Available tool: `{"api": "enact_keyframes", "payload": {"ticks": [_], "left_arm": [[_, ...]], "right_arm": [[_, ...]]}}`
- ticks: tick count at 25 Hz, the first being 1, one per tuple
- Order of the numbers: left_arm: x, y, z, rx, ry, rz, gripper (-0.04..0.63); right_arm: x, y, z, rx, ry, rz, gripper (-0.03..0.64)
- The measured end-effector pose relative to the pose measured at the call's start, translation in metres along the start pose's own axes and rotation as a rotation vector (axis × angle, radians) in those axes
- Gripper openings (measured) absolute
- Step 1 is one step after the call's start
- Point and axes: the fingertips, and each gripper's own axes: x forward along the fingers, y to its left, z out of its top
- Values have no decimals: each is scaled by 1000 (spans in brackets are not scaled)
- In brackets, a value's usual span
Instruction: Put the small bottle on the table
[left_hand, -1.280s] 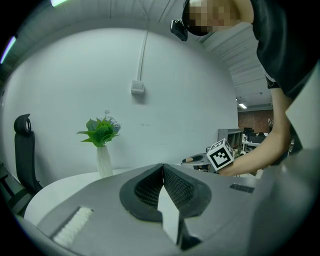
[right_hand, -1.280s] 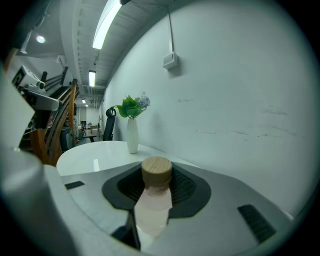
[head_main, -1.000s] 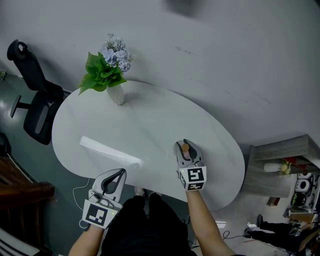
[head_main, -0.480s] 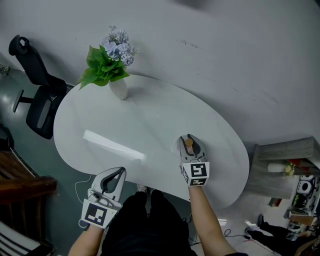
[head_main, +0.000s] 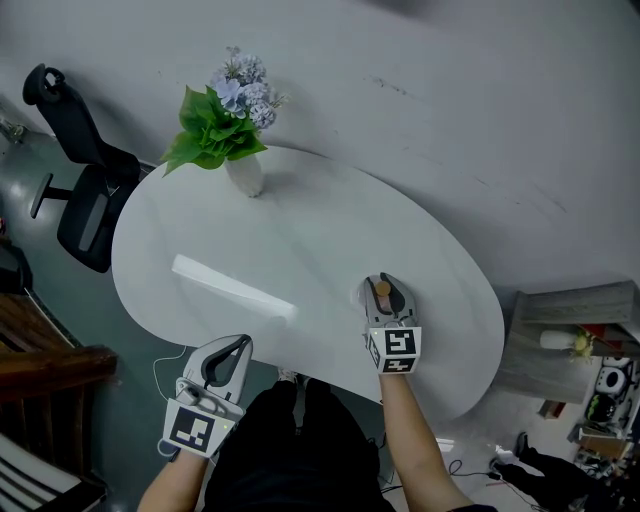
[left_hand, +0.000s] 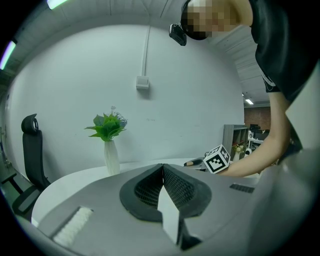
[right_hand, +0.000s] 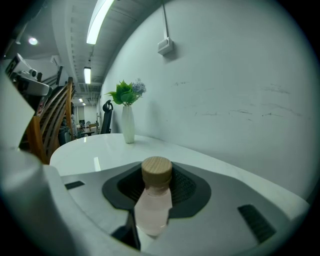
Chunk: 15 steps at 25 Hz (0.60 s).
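A small clear bottle (right_hand: 154, 200) with a tan wooden cap (head_main: 383, 289) stands upright between the jaws of my right gripper (head_main: 384, 291), which is shut on it over the right part of the white oval table (head_main: 300, 250). In the right gripper view the pads press on the bottle's body below the cap. My left gripper (head_main: 228, 353) hovers off the table's near edge at the lower left, its jaws shut with nothing between them, as the left gripper view (left_hand: 162, 170) shows.
A white vase (head_main: 244, 176) of green leaves and pale blue flowers stands at the table's far left. A black office chair (head_main: 80, 190) is left of the table, wooden furniture (head_main: 40, 365) lower left, a grey shelf unit (head_main: 570, 340) at the right.
My right gripper with the bottle has sunk a little toward the tabletop. The head view has shifted slightly. The left gripper has stayed where it was.
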Motion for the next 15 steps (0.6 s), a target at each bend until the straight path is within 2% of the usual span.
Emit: {"api": "enact_keyframes", "payload": {"ticks": [8,15], "left_arm": [[3,3,-8,-9,25,6,6],[8,4,-7,-8,30,-1,6]], "right_arm": [[0,1,-12,22,-4,-15,112],[3,4,-10,2,-22,-14,114]]}}
